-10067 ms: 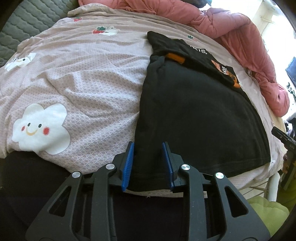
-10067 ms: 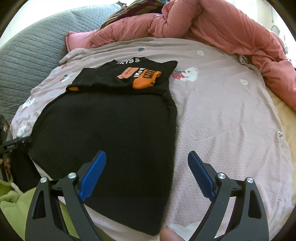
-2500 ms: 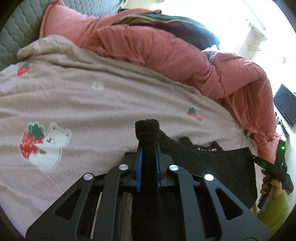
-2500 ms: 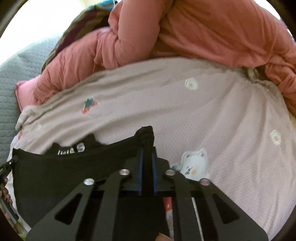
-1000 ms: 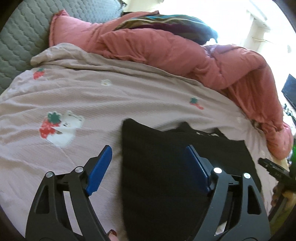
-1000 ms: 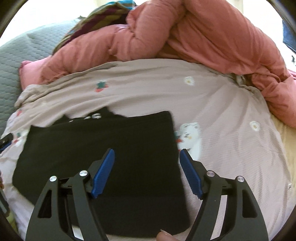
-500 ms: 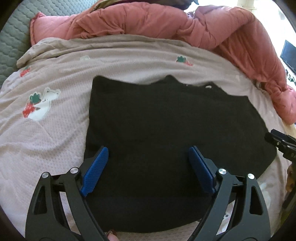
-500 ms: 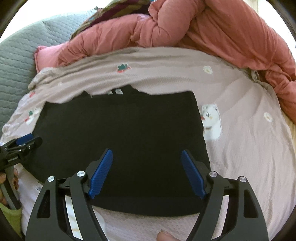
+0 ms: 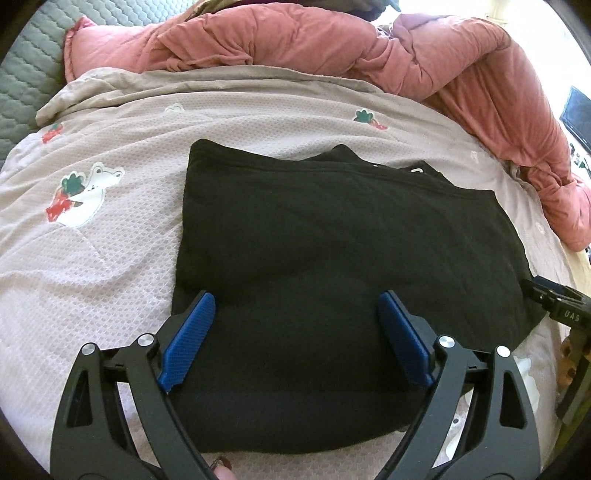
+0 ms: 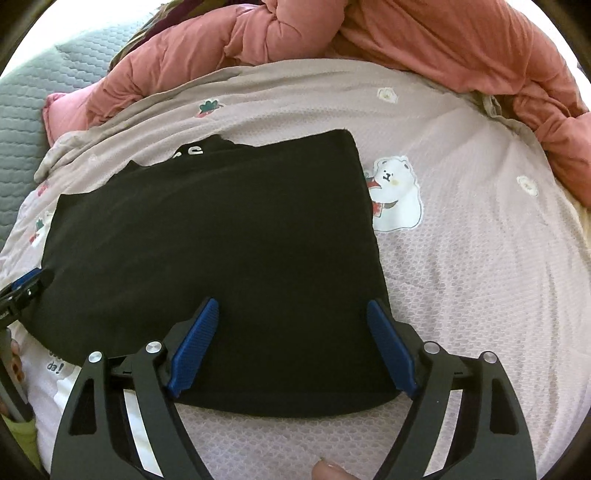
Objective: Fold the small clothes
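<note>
A black garment (image 9: 332,240) (image 10: 221,229) lies folded in a flat rectangle on the pinkish printed bedsheet (image 9: 92,240). A strip of its white lettering (image 10: 188,152) peeks out at the far edge. My left gripper (image 9: 295,306) hovers over the near left part of the garment, jaws wide and empty. Over the near right part hangs my right gripper (image 10: 290,314), its jaws still opening, with nothing pressed between the blue pads (image 10: 195,347). Each gripper's tip shows at the edge of the other's view.
A bunched salmon-pink quilt (image 9: 332,40) (image 10: 406,33) runs along the far and right side of the bed. A grey quilted headboard (image 9: 26,70) stands at the far left. Bear and strawberry prints (image 10: 395,192) dot the sheet. A fingertip (image 10: 328,470) shows at the bottom.
Both grippers had been shut on the garment's edge and let it go; they drew back and sank toward its near edge. The folded garment lies still, and the right jaws spread wider.
</note>
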Available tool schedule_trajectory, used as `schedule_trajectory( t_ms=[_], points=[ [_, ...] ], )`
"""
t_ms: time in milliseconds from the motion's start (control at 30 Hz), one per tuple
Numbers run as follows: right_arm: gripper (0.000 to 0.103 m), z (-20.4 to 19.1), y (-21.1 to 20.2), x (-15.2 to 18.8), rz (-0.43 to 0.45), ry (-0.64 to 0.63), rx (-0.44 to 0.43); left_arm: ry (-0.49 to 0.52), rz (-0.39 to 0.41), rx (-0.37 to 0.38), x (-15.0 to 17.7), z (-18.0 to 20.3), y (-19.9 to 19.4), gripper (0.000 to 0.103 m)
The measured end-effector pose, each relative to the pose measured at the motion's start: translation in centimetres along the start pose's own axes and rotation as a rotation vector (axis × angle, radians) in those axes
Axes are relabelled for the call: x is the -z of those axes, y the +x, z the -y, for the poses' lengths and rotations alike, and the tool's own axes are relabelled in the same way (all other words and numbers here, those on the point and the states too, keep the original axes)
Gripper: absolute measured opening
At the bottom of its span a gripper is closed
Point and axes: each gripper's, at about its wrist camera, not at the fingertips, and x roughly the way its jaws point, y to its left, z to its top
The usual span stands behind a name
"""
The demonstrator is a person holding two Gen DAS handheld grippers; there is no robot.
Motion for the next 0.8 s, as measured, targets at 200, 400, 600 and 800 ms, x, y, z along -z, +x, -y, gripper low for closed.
schedule_trajectory(
  t_ms=[200, 400, 600, 800],
  points=[
    [0.082, -0.4, -2.4, 0.0, 0.053, -0.021, -0.031, -0.004, 0.008, -0.003, 0.5, -0.2, -1.1, 0.084],
    [0.082, -2.2, -4.7, -0.1, 0.089, -0.067, -0.088, -0.004, 0.009, -0.019, 1.0, -0.3, -2.3, 0.085],
    [0.09, -3.8, -5.6, 0.0, 0.104, -0.097, -0.117, -0.02, 0.012, -0.019, 1.7, -0.6, -3.3, 0.087],
    [0.092, -5.1, -5.8, 0.3, 0.098, -0.13, -0.131, -0.035, 0.019, -0.017, 2.2, -1.2, -4.3, 0.093]
  ],
)
